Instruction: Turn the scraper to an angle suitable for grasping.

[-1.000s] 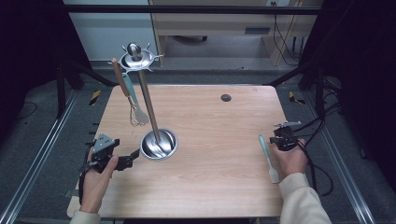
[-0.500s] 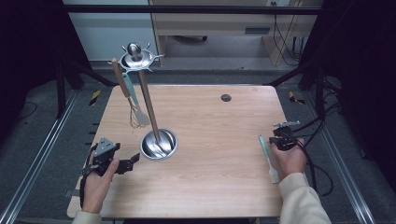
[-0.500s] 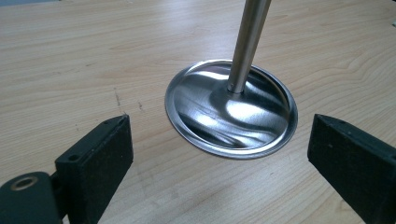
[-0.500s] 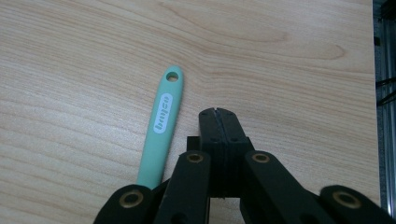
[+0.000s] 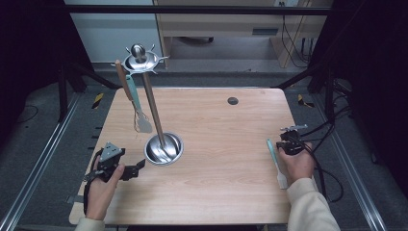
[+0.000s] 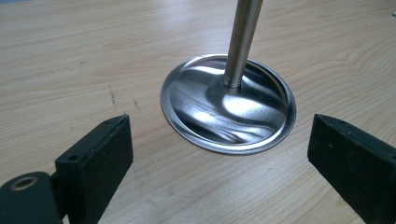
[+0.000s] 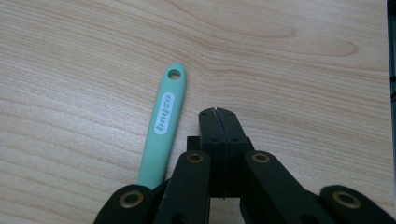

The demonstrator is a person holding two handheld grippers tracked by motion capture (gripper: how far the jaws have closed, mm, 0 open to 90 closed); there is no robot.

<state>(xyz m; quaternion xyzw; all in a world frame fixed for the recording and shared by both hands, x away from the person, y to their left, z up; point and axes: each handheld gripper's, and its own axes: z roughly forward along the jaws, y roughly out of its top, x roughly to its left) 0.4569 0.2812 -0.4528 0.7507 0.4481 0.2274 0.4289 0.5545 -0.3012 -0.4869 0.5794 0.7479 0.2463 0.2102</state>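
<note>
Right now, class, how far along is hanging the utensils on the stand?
Done: one utensil hangs from the stand. In hand: nothing; the right claw is shut beside the green utensil on the table, the left claw open facing the stand's base. Left: hanging the green one.

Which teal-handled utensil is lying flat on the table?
The teal utensil beside the right tool, flat near the table's right edge; the other teal one hangs from the stand.

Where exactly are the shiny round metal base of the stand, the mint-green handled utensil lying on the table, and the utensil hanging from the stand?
Shiny round metal base (image 6: 229, 109): left gripper view, on its dished surface.
Mint-green handled utensil (image 7: 163, 123): right gripper view, mid-handle.
Hanging utensil with wooden handle (image 5: 136, 109): high view, its shaft.
</note>
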